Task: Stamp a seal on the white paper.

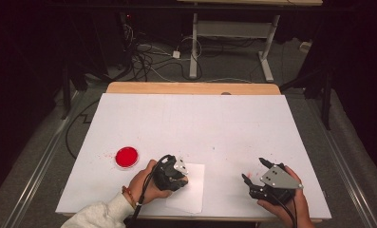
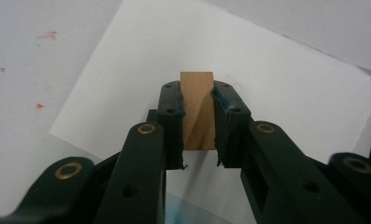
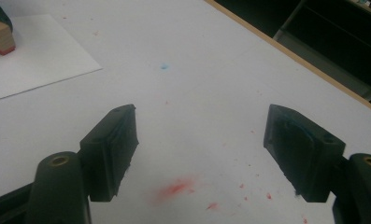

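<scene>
Left gripper [image 1: 180,176] at about 7 o'clock on the table [image 1: 195,123], pointing down over the paper [image 1: 192,194]. Its jaws are clamped on a wooden block [image 2: 198,108], pads pressed on both side faces, block upright between them, top end poking out past the tips. In the right gripper view the block [image 3: 0,36] shows a red bottom edge and sits on or just at the paper [image 3: 38,60]; can't tell if it actually touches.

Right gripper [image 1: 253,172] at about 5 o'clock, well apart from the left, jaws spread wide with nothing between them, pointing toward 10 o'clock. Bare table under it, with red smears and specks [image 3: 176,189].

Red dish [image 1: 127,156] at 8 o'clock, just to the 10 o'clock side of the left hand [image 1: 143,183], not touching it. The paper lies near the front edge, between the two grippers but closer to the left.
</scene>
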The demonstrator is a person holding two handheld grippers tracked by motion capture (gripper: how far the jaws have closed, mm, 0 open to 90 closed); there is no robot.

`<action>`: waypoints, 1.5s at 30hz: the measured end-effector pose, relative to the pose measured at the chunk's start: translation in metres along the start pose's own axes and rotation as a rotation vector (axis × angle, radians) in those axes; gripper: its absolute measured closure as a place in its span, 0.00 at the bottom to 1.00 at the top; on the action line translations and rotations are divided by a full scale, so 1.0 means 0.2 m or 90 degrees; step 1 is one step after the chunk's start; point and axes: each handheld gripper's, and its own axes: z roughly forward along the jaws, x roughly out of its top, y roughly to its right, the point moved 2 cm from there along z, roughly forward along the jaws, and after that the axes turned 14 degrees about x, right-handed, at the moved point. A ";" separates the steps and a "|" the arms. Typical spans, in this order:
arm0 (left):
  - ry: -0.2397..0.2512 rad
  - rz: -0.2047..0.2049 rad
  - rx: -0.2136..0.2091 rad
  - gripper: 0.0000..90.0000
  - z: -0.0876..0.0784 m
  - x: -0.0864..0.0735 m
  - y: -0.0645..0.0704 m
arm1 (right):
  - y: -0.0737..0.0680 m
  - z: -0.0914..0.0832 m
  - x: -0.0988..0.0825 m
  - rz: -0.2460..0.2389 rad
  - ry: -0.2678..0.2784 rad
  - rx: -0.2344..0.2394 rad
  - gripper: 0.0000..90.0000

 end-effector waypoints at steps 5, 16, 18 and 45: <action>0.048 -0.025 -0.003 0.82 -0.08 0.01 -0.04 | 0.00 0.00 0.00 0.002 0.001 -0.002 0.29; 0.071 -0.036 0.013 0.82 -0.15 -0.02 -0.08 | 0.00 -0.01 0.00 -0.004 0.002 -0.001 0.30; 0.075 -0.039 0.014 0.82 -0.16 -0.02 -0.09 | 0.00 -0.01 0.00 -0.001 0.004 -0.001 0.30; 0.080 -0.071 0.038 0.82 -0.23 -0.12 -0.20 | 0.00 -0.02 0.01 -0.005 0.008 0.003 0.30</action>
